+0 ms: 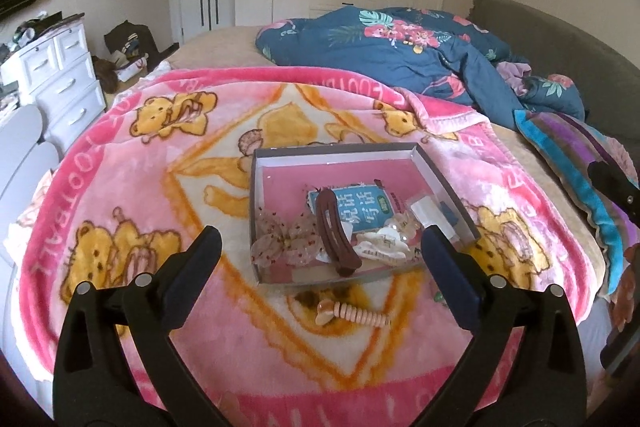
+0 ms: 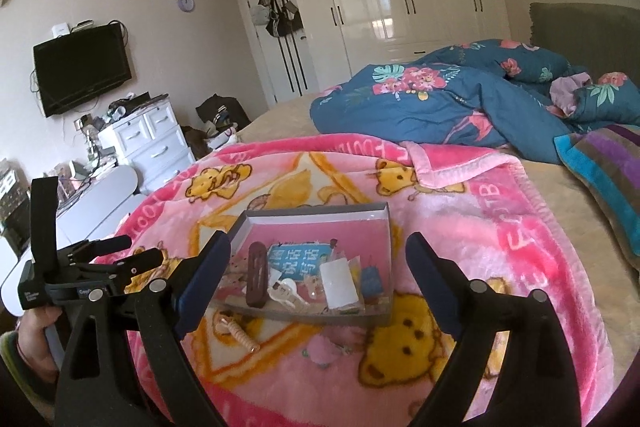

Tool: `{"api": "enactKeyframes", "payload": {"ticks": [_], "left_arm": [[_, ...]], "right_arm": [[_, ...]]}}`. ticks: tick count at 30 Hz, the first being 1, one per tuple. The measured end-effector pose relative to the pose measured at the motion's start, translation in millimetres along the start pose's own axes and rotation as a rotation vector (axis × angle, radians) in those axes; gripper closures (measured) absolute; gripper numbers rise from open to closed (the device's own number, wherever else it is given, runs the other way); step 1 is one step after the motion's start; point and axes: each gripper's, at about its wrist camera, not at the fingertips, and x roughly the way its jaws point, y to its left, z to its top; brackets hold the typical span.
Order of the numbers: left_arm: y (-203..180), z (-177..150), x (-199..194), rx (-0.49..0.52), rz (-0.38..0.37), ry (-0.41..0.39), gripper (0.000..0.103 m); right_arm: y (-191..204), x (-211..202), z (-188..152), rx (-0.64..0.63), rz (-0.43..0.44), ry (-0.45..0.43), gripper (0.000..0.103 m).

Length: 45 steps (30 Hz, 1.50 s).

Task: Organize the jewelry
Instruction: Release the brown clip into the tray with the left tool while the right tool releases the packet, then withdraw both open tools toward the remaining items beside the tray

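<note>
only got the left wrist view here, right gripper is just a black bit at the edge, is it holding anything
Observer: No. The right gripper is open and empty, with the box framed between its fingers.
Operator: what's behind my left gripper
Observer: A hand grips its handle, down at the lower left of the right wrist view.
Operator: whats on the wall left of the drawers, mine is cut off
Observer: A dark television, fully visible there, with a small white box on top.
</note>
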Motion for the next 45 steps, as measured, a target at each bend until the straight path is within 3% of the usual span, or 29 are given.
{"api": "enactKeyframes", "payload": {"ticks": [13, 31, 45], "left_arm": [[-8, -27, -13, 0.014, 0.015, 0.016, 0.01], [-9, -65, 1, 0.006, 0.033, 0.092, 0.01], [-5, -94, 36, 0.004, 0.061, 0.192, 0.01]], "right_arm": [[4, -14, -28, -0.021, 0.009, 0.044, 0.014], [-2, -12, -74, -0.067, -0.004, 0.116, 0.014], [2, 35, -102, -0.131, 0.027, 0.258, 0.014]]}}
